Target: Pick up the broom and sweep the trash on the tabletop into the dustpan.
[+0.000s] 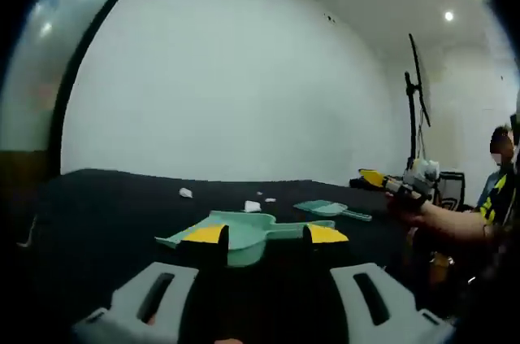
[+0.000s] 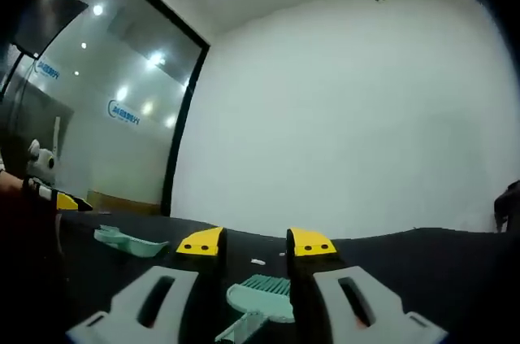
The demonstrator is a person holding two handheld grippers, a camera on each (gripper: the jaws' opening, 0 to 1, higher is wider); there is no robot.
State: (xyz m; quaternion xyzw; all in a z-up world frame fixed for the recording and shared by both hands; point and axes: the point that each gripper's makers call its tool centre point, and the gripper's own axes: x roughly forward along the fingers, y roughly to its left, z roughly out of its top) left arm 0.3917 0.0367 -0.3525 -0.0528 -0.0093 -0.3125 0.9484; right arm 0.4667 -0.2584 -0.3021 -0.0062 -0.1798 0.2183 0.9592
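A mint-green dustpan (image 1: 236, 238) lies flat on the black tabletop (image 1: 106, 214), just beyond the yellow tips of my left gripper (image 1: 266, 234), which is open. Behind it lie several white scraps of trash (image 1: 253, 206) and the small green broom (image 1: 329, 209). A hand holds my right gripper (image 1: 375, 178) at the right, above the table's far side. In the right gripper view the broom (image 2: 262, 295) lies bristles-up low between the wide jaws of my right gripper (image 2: 256, 242), which is open. The dustpan (image 2: 126, 239) sits to the left, near my left gripper (image 2: 69, 202). One white scrap (image 2: 257, 262) lies ahead.
A white wall (image 1: 244, 92) stands behind the table. A dark stand (image 1: 414, 116) rises at the right, next to a person in a striped sleeve (image 1: 497, 189). A glass partition (image 2: 114, 108) with reflected lights is at the left in the right gripper view.
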